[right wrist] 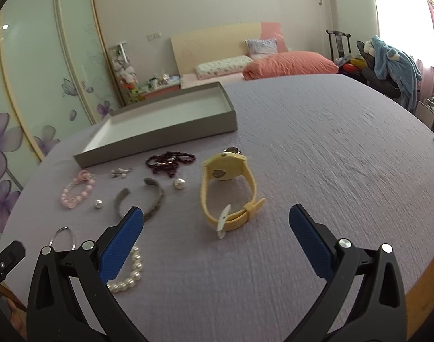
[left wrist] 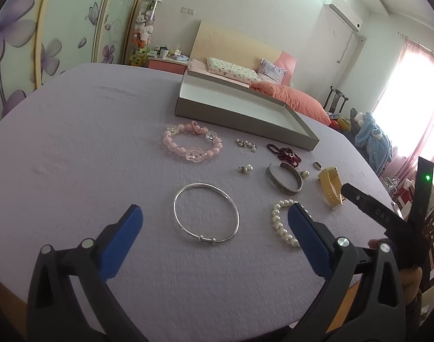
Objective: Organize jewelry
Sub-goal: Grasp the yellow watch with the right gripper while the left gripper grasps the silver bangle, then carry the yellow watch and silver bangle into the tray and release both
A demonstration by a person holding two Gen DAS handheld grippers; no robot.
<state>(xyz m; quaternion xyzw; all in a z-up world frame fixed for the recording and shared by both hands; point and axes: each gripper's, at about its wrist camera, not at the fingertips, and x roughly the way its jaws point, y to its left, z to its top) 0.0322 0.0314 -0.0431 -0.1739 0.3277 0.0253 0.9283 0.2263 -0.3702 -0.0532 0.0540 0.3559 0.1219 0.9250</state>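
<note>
The left hand-held gripper point(left wrist: 214, 222) hangs low over the bench point(left wrist: 74, 142), which wears a lilac cloth, with its blue pads spread wide and holding nothing. The thin silver bangle point(left wrist: 206, 212) lies flat on the cloth directly ahead of it, sitting in the gap between the two fingers as that camera sees it. The white pearl bracelet point(left wrist: 281, 226) lies just beside the bangle, partly hidden behind the pad on the right of that view. Farther out lie the pink bead bracelet point(left wrist: 192, 142), a loose pearl pendant point(left wrist: 246, 168), the dark red bead string point(left wrist: 285, 153), the open grey cuff point(left wrist: 285, 179) and a small ring point(left wrist: 318, 165). The shallow grey tray point(left wrist: 239, 114), white inside, stands behind them all, nearest the bed point(left wrist: 291, 97). The right hand-held gripper point(right wrist: 216, 221) is likewise spread wide and carries nothing. The yellow watch point(right wrist: 228, 193) rests on its side just ahead of it, between the fingers in the right wrist view and closer to the centre than to either pad. The cuff and pearl bracelet lie off toward the left pad, the latter partly behind it.
</note>
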